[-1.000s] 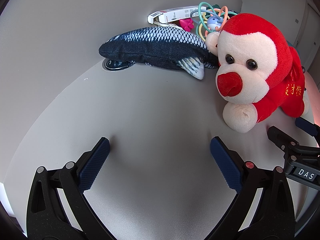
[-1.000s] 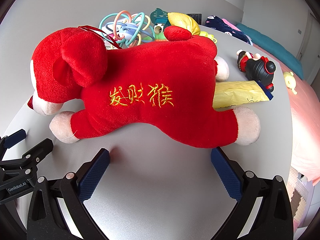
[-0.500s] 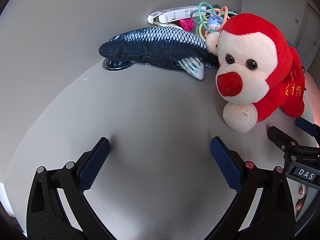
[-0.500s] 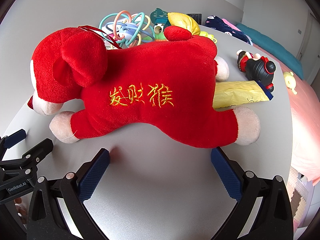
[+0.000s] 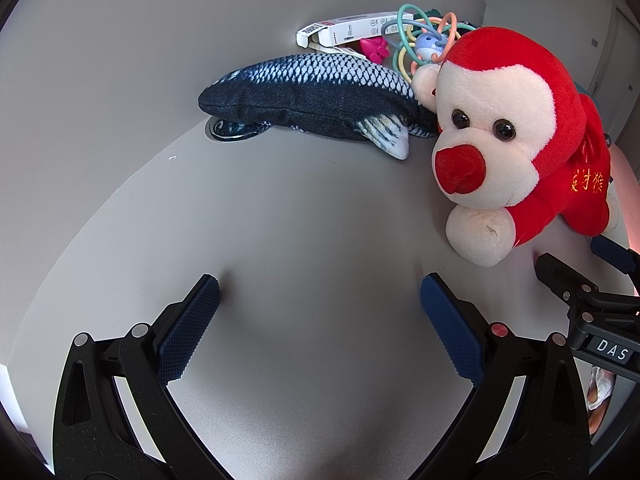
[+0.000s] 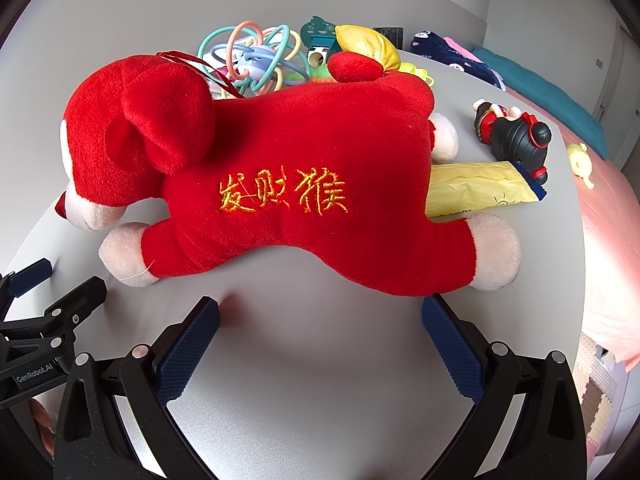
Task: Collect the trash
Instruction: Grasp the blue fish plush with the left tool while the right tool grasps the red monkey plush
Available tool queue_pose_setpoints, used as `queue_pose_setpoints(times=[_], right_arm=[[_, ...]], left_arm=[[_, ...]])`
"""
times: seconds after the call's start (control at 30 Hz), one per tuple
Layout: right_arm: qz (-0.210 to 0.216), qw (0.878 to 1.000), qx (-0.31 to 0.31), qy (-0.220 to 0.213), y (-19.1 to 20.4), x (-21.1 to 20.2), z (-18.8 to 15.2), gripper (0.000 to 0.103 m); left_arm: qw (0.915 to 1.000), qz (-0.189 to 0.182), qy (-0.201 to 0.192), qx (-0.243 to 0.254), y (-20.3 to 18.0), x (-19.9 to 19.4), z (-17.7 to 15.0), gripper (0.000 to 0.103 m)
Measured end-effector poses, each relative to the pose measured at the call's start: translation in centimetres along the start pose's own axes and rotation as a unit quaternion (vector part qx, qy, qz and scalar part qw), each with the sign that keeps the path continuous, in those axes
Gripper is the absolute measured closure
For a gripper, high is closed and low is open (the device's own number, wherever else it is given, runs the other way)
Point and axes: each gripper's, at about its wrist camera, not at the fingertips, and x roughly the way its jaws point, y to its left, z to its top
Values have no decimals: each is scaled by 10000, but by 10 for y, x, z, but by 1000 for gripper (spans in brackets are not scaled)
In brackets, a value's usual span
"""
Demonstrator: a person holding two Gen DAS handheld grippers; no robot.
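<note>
Two empty grippers, jaws spread, over the table [image 6: 320, 380].
Yellow wrapper [image 6: 476, 188], likely the trash, lies tucked behind the red plush monkey [image 6: 288, 184]; it looks light, crinkly and slippery, so the right gripper [image 6: 320, 320] should pinch its exposed end.

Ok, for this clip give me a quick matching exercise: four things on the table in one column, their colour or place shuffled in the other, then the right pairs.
Things
1. plush monkey
2. plush fish
3. yellow wrapper
4. white carton

Descriptions
A. dark blue with pale scales, lying over a round table grommet
B. at the far edge of the table, end flap open
C. red with gold embroidered characters, lying on its side
D. partly tucked behind the monkey's rear, beside a black and red toy

Pairs: 1-C, 2-A, 3-D, 4-B
</note>
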Motion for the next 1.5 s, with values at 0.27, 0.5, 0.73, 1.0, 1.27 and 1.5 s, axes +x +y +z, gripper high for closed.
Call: queue_pose_setpoints(times=[0.27, 0.5, 0.73, 1.0, 1.27, 1.5], right_arm=[[24, 10000, -20, -5, 2, 0, -1, 2], [606, 9979, -133, 170, -12, -3, 6, 3], [1119, 9931, -335, 87, -33, -28, 14, 3], [1614, 9852, -557, -163, -50, -73, 39, 3], [1834, 9827, -56, -241, -76, -65, 94, 3], [1946, 9793, 356, 418, -82, -22, 121, 35]], left_arm=[[10000, 4, -3, -2, 0, 0, 0, 6], [10000, -21, 74, -51, 0, 2, 1, 6], [9996, -281, -97, 7, 0, -23, 4, 6], [9988, -226, -433, -3, -2, -53, 28, 6], [9964, -167, -565, -609, 9, -64, 54, 6], [9927, -89, -594, -1050, 14, -60, 79, 6]])
